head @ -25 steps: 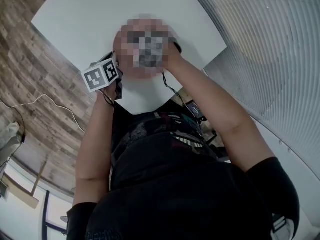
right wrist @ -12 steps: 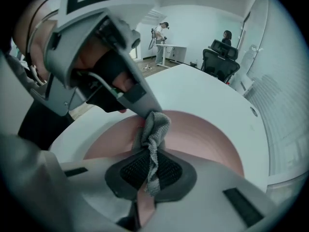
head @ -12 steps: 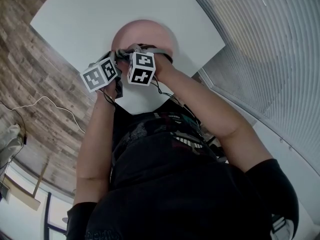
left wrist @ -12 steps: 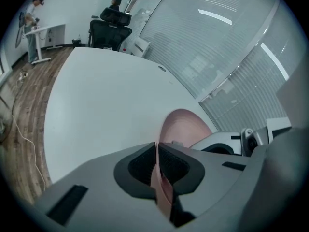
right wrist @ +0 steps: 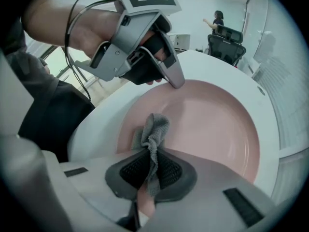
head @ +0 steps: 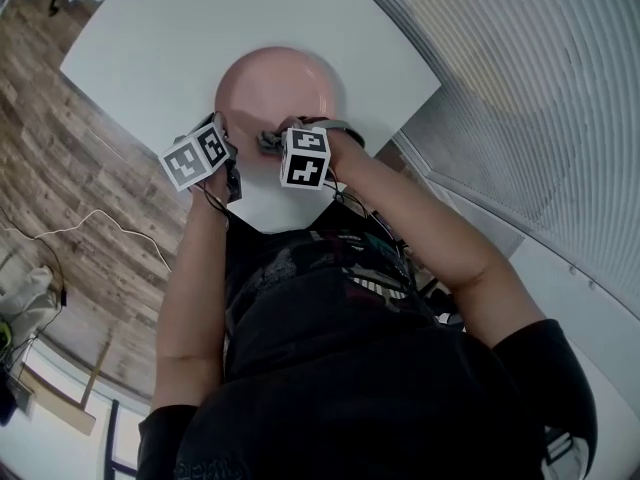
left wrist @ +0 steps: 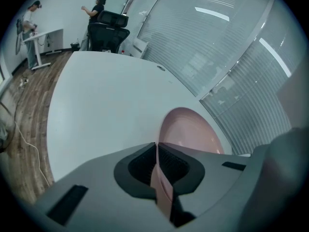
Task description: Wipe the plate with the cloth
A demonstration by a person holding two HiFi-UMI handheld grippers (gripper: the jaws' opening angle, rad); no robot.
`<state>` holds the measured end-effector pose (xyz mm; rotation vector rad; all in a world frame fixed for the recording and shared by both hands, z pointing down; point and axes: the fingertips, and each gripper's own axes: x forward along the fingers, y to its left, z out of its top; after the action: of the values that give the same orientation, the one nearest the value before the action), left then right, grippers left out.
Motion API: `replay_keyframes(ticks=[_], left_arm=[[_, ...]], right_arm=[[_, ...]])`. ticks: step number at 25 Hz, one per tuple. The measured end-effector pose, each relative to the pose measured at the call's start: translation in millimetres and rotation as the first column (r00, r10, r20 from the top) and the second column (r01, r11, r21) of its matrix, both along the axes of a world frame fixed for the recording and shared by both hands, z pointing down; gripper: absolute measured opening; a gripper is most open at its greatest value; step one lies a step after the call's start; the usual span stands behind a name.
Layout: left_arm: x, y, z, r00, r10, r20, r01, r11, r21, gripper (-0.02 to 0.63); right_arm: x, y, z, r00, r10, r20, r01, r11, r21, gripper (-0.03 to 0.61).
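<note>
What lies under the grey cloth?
The pink plate: its inner surface. The cloth, pinched by the right hand-held gripper, hides the spot beneath, so contact cannot be confirmed.

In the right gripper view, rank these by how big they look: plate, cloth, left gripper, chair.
1. plate
2. left gripper, enlarged by its nearness to the camera
3. cloth and chair: they look about alike. The chair is far off, so I won't rank them.
</note>
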<state>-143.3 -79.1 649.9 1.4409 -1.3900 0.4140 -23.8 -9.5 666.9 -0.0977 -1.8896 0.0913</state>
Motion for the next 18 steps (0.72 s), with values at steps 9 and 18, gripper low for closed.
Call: replay_keyframes(ticks=[9,18], left_arm=[[-1,-2,0,0.993,0.079,0.093,-0.084,0.995,0.053,0.032],[10,8,-43,0.981,0.101,0.164,-0.128,0.977,0.169,0.057]], right_arm=[[32,-30,8,0.978,0.209,-0.026,-0.207,0.976,0.064,0.037],[35,-61,-38,0.85,0.49,0.192,-0.505,0.862,0.037,0.037]])
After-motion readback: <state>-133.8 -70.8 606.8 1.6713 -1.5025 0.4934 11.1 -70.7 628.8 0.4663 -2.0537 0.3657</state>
